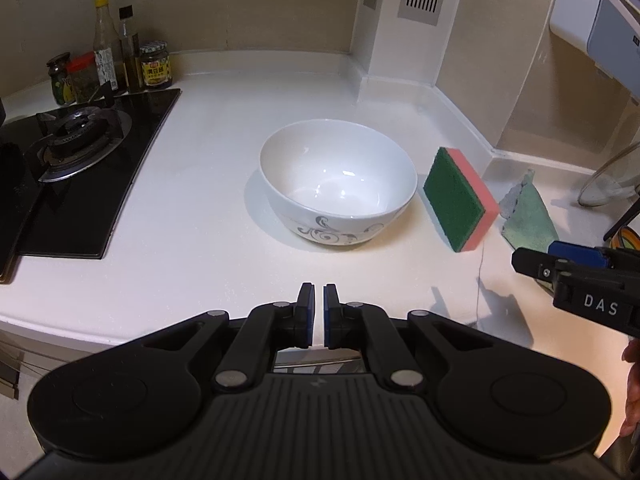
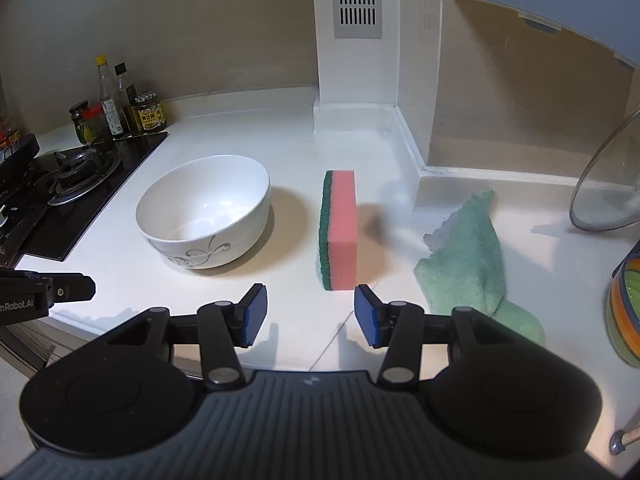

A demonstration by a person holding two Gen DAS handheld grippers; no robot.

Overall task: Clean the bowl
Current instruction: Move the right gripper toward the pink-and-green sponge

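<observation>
White bowl [image 1: 338, 182] with grey swirl pattern sits upright and empty mid-table, between the black gas stove [image 1: 76, 172] at the left edge and a pink-green sponge [image 2: 339, 228] standing on its edge just beside it, not touching. Green cloth [image 2: 466, 256] lies crumpled past the sponge toward the right edge, condiment bottles [image 1: 116, 60] at the back left corner of the white table [image 1: 208, 264]. Left gripper [image 1: 316, 312] over the front edge, fingers nearly closed on nothing; right gripper [image 2: 308, 312] spread wide, empty, just short of the sponge.
</observation>
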